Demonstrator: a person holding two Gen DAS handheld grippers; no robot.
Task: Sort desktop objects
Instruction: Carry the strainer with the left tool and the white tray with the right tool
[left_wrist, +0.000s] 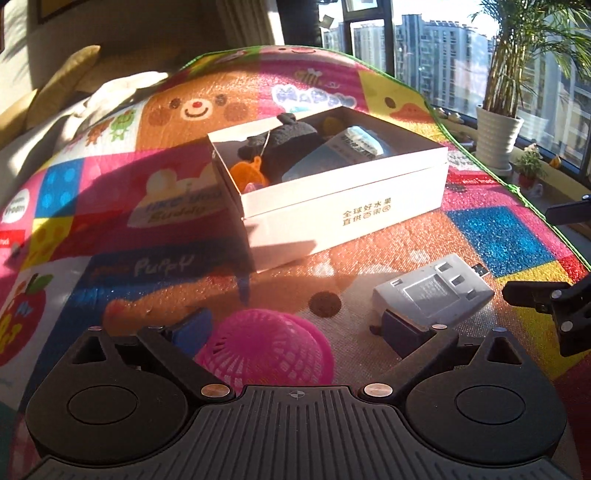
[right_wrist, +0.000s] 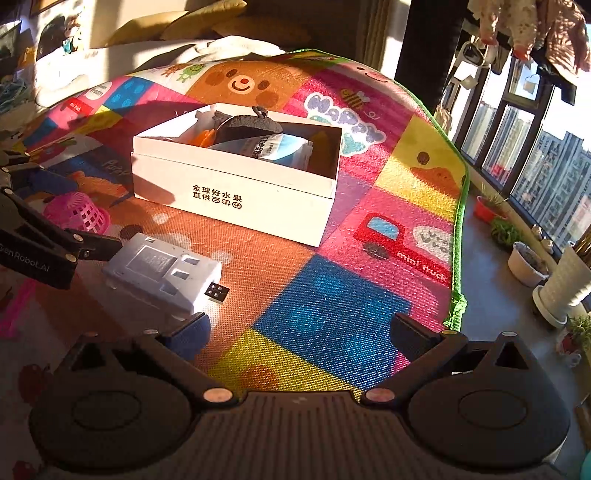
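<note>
The left gripper (left_wrist: 291, 328) stands wide open, the pink plastic mesh basket (left_wrist: 267, 349) lying untouched between its jaws (nearer the left one). The right gripper (right_wrist: 301, 332) gapes empty; the grey plastic battery pack (right_wrist: 164, 271) lies just beyond its left jaw.

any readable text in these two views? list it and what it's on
"全球好水果 / 直供百果园": front of the white box.
"HAPPY", "mini truck": play mat.
"Puppy": play mat, left wrist view.
"GenRobot.AI": left gripper body.
Grey charger label, packet in box: too small to read.
</note>
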